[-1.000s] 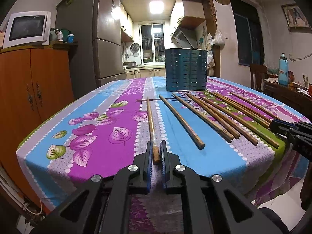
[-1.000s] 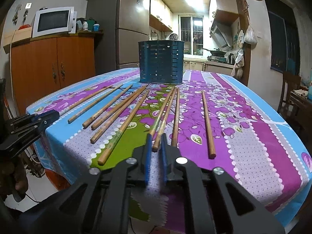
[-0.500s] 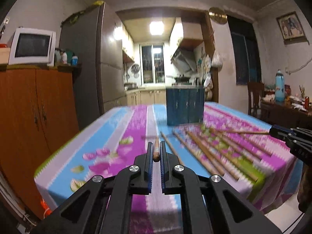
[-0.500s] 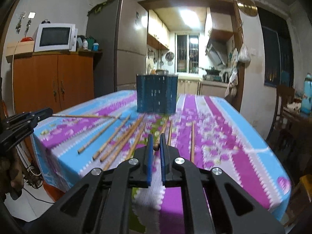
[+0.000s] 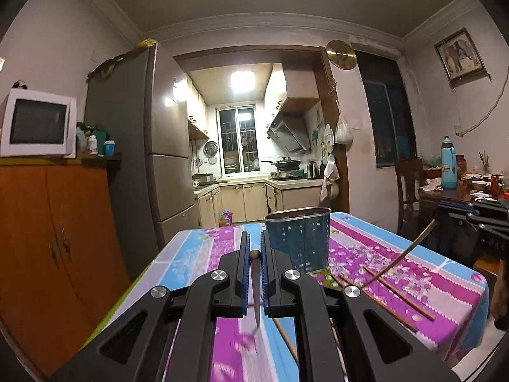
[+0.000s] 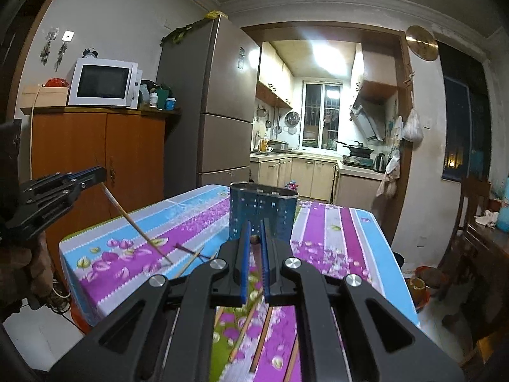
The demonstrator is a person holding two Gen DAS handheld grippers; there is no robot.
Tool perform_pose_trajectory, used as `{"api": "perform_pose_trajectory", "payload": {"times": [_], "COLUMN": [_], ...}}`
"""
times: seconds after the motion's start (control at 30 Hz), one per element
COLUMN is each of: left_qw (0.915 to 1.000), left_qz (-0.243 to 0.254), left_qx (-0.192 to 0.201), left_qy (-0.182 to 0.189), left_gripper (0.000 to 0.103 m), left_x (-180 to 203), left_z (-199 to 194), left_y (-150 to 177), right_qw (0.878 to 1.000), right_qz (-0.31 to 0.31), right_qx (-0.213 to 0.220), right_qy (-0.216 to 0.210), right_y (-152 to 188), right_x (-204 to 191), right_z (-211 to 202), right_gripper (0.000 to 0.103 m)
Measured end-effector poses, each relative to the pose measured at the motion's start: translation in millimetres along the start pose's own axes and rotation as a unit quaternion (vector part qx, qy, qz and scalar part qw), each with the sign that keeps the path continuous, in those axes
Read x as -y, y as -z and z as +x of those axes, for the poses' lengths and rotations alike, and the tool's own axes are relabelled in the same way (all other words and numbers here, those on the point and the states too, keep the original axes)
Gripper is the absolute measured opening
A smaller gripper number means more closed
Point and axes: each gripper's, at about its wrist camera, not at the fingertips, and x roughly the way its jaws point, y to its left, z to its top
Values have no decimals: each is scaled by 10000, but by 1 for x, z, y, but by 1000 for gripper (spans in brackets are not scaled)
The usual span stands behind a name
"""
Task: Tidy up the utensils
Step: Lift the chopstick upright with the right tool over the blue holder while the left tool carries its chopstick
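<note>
- Chopstick, long brown wooden [image 5: 255, 286], is clamped in left gripper [image 5: 255, 273], tip hanging over floral tablecloth [image 5: 222, 251].
- Second wooden chopstick [image 6: 254, 240] is pinched by right gripper [image 6: 254, 254].
- Further wooden chopsticks [image 5: 397, 289] are left lying on cloth.
- Blue perforated metal holder [image 6: 262, 213] is seen upright beyond.

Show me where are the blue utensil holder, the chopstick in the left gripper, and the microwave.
blue utensil holder [image 5: 297, 242]: left wrist view, front wall.
chopstick [image 6: 133, 222] in the left gripper [image 6: 98, 175]: right wrist view, middle of shaft.
microwave [image 6: 103, 82]: right wrist view, door glass.
</note>
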Motion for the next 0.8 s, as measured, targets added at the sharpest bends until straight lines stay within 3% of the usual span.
{"api": "perform_pose_trajectory", "payload": {"times": [0.4,0.8], "left_qw": [9989,9977], "left_qz": [7,-47], "left_qx": [-402,-596], "left_qy": [259,325], "left_gripper": [8,8], "left_x": [-14,-11], "left_z": [67,98], "left_y": [-44,-69], "right_qw": [9979,9960], "right_qz": [205,315], "right_qx": [-560,-790], "right_qy": [-252,-275], "right_y": [-58,-73], "right_x": [33,40], "right_z": [58,85], "right_gripper": [5,5]}}
